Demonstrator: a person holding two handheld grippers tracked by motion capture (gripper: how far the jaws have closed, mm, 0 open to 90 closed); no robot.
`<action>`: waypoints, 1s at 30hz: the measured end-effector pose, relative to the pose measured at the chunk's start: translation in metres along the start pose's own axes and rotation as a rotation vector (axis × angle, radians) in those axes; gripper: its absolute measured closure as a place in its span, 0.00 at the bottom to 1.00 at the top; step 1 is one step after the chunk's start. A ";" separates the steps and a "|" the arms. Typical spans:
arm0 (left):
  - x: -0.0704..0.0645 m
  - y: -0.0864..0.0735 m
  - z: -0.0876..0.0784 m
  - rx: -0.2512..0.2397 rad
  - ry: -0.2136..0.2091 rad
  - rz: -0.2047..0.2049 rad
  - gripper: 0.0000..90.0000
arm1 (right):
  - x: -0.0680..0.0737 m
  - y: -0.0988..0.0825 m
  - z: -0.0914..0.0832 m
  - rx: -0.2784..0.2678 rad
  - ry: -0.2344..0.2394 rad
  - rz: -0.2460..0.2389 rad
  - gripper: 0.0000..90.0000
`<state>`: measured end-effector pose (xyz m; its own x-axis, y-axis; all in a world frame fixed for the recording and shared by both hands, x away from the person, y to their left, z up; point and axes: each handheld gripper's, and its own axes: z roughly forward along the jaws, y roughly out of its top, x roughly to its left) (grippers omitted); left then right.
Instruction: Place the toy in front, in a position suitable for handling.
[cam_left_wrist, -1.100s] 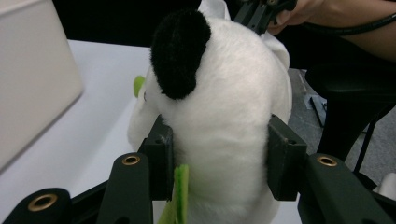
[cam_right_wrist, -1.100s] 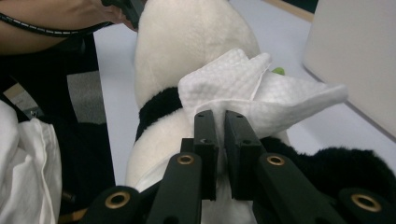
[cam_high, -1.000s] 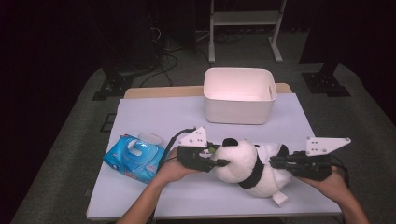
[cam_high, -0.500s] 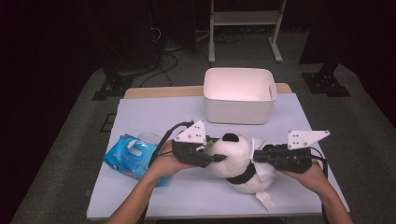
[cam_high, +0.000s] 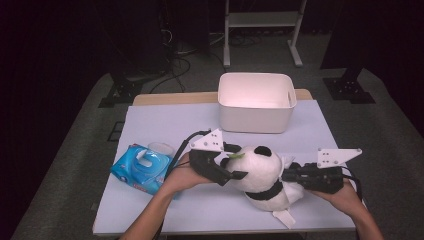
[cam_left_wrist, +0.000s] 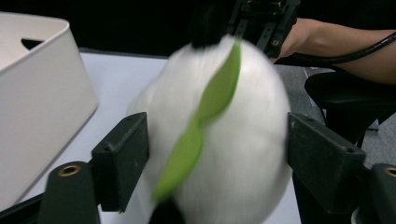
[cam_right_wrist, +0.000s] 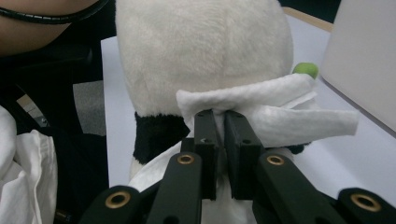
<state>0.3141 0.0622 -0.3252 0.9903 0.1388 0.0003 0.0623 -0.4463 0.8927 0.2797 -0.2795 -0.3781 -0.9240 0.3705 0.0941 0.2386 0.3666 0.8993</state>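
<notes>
A white and black panda plush (cam_high: 262, 175) sits at the middle of the table with a green leaf (cam_left_wrist: 210, 107) on its face. My left gripper (cam_high: 235, 161) reaches in from the left, and its jaws have just been opening. They stand wide on either side of the panda's head (cam_left_wrist: 233, 140), without squeezing it. My right gripper (cam_high: 288, 173) comes in from the right, behind the panda. It is shut on a folded white wipe (cam_right_wrist: 280, 112) held against the back of the panda's neck (cam_right_wrist: 154, 130).
A white bin (cam_high: 256, 102) stands behind the panda at the table's far side. A blue pack of wipes (cam_high: 142, 167) lies left of my left hand. The pale tabletop (cam_high: 165, 125) ends near the forearms at the front.
The left jaws have widened around the panda's head. The right gripper has moved left with the wipe, closer to the panda, and the panda now sits more upright.
</notes>
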 end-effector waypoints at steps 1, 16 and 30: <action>0.002 -0.003 0.001 0.009 -0.003 -0.009 0.22 | -0.001 -0.001 -0.001 -0.002 -0.004 0.006 0.93; 0.005 -0.001 -0.002 -0.061 0.016 -0.001 0.47 | -0.007 -0.002 -0.002 -0.094 0.008 0.055 0.93; 0.003 0.001 -0.017 0.033 0.077 0.044 0.47 | -0.010 0.028 0.004 -0.207 0.080 0.054 0.93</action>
<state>0.3155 0.0768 -0.3167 0.9798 0.1857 0.0747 0.0245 -0.4817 0.8760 0.2966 -0.2695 -0.3560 -0.9341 0.3135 0.1710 0.2300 0.1620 0.9596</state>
